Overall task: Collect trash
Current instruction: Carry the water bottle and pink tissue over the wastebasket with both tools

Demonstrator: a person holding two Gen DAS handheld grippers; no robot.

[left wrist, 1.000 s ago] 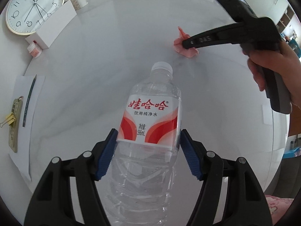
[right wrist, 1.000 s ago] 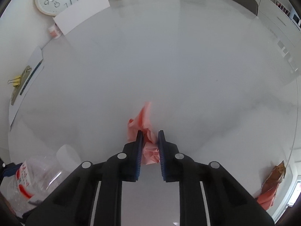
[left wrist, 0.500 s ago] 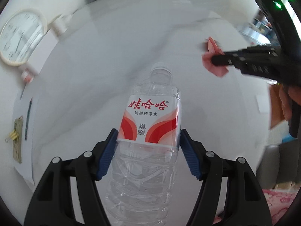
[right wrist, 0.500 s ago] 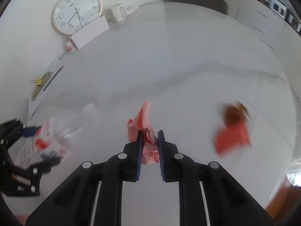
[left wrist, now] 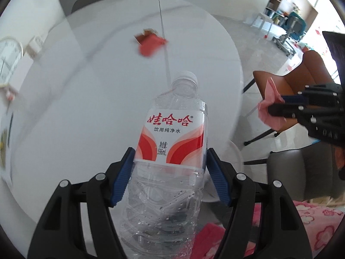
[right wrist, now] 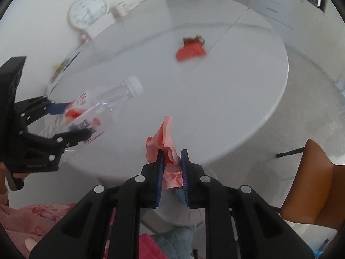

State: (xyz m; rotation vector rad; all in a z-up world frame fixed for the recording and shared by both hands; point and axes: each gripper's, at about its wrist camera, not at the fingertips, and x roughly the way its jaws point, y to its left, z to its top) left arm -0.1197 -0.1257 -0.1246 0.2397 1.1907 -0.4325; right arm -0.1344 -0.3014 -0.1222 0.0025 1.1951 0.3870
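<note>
My left gripper is shut on a clear plastic water bottle with a red-and-white label and a white cap, held in the air over the table's near edge. It also shows in the right wrist view. My right gripper is shut on a crumpled pink paper, lifted off the table past its edge; the paper also shows in the left wrist view. A red wrapper lies on the round white table, also in the right wrist view.
A wall clock, a white box and a mug stand at the table's far left side. Papers with a binder clip lie at the left edge. An orange chair and a grey chair stand right of the table.
Both grippers have lifted and pulled back toward the table's near edge, swinging right. The bottle and the pink paper stay held. The red wrapper has come into the left wrist view.
</note>
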